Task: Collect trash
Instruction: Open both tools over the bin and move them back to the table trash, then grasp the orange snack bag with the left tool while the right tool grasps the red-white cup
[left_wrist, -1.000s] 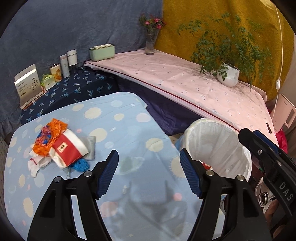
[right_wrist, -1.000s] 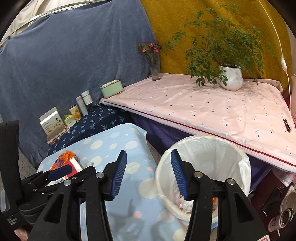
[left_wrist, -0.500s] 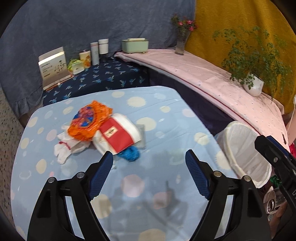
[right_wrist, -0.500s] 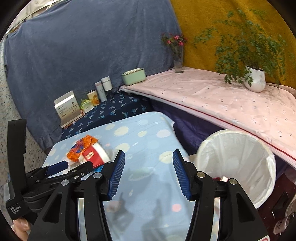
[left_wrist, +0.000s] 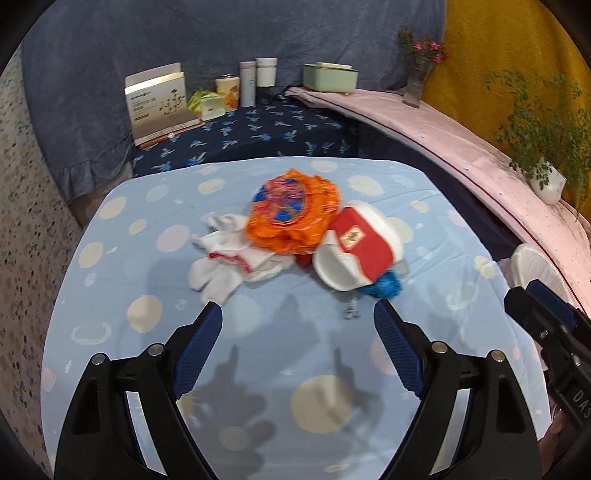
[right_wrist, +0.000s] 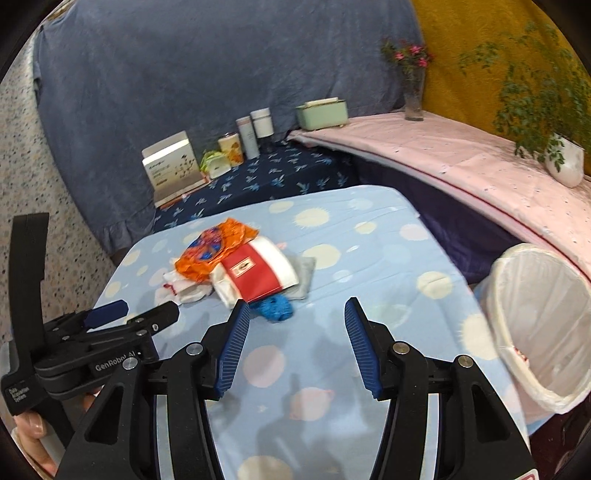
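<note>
Item one, leftmost: your left gripper (left_wrist: 297, 325), jaws opening wide with nothing between them, aimed at the pile, presumably readying for a bulky piece. Item two: trash heap near the middle of the table (left_wrist: 122, 332), toward its far edge, bunched together so either tool can reach it. Contents, left to right: white crumpled cloth (left_wrist: 229, 258); orange wrapper (left_wrist: 295, 210) lying partly over it; red-and-white paper cup (left_wrist: 358, 251) on its side, touching the wrapper; small blue scrap (left_wrist: 384, 286) tucked at the cup's near side. Item three: your right gripper (right_wrist: 295, 332), jaws at a middling gap, empty, pointed just right of the blue scrap. Item four, off the table's right edge: the lined waste bin (right_wrist: 535, 317), mouth tilted toward you, some rubbish already inside, standing close, likely so drops are short.
</note>
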